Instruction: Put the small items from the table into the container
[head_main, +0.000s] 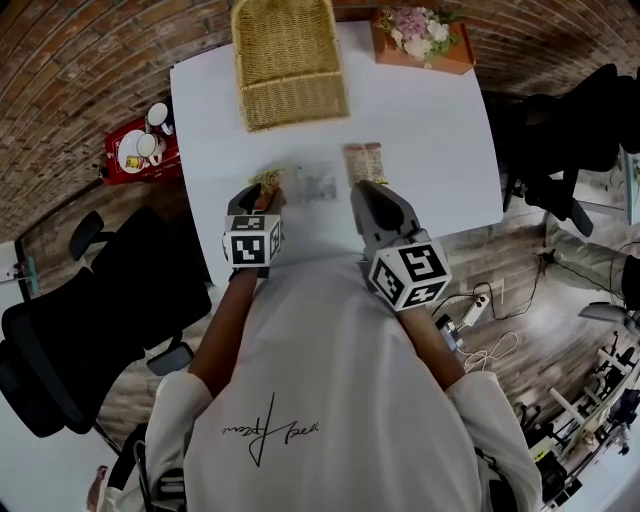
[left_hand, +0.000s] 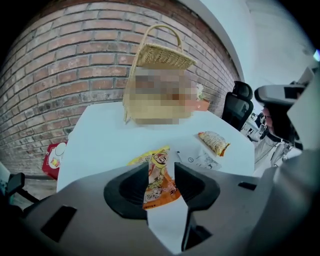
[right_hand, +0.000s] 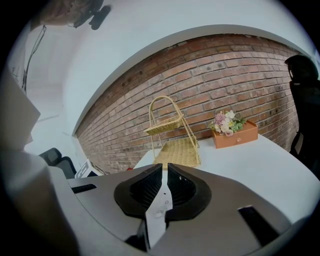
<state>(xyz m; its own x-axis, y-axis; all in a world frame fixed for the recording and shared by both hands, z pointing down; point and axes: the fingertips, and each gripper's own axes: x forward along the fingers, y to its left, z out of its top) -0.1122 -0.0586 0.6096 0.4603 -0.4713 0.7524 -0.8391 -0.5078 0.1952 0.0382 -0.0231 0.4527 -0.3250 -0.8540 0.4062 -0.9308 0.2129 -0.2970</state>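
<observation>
A yellow-orange snack packet (left_hand: 159, 181) lies on the white table (head_main: 430, 150), and its far end shows in the head view (head_main: 268, 180). My left gripper (left_hand: 161, 167) (head_main: 262, 196) stands open over it, one jaw on each side, pads off the wrapper. To its right lie a white sachet (head_main: 318, 182) (left_hand: 203, 160) and a brown-striped packet (head_main: 363, 160) (left_hand: 214, 142). My right gripper (head_main: 362, 188) (right_hand: 164, 170) hovers near the brown-striped packet, shut, with nothing clearly held. The tiered wicker basket (head_main: 290, 60) (right_hand: 176, 150) stands at the table's far edge.
An orange box of flowers (head_main: 425, 40) (right_hand: 234, 131) sits at the far right corner. Black office chairs stand to the left (head_main: 80, 330) and right (head_main: 570, 140) of the table. A red box with cups (head_main: 140, 150) sits on the floor at the left.
</observation>
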